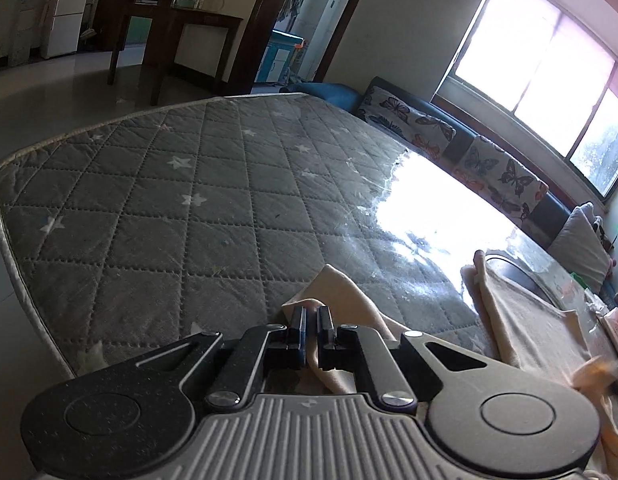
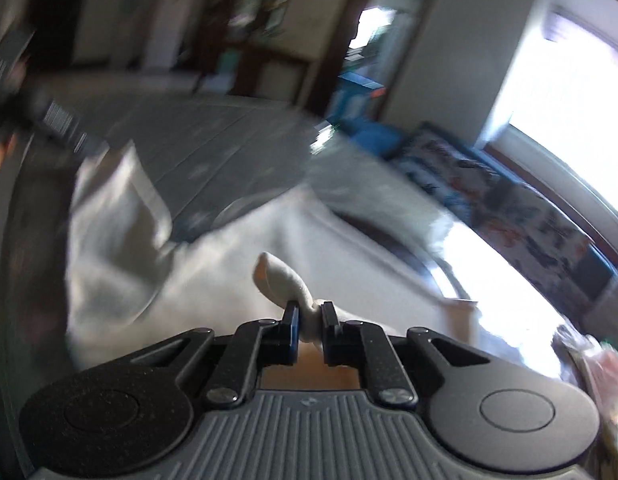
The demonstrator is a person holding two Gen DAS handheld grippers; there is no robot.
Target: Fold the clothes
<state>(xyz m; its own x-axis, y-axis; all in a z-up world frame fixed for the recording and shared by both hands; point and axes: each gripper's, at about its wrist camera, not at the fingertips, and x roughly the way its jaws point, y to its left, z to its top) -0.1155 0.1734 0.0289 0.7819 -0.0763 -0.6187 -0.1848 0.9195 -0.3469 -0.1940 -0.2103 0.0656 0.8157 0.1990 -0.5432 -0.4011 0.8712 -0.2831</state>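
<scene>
Your left gripper (image 1: 312, 314) is clenched on a folded edge of the pale cream cloth garment (image 1: 521, 320), which trails off to its right across the grey quilted mattress with white stars (image 1: 157, 200). Your right gripper (image 2: 311, 312) is pinched tight on a bunched tip of the same garment, the rest spreading out ahead over the mattress in a blurred view. Beyond the mattress, butterfly-print cushions (image 1: 497, 168) line the wall under a bright window (image 1: 549, 80).
</scene>
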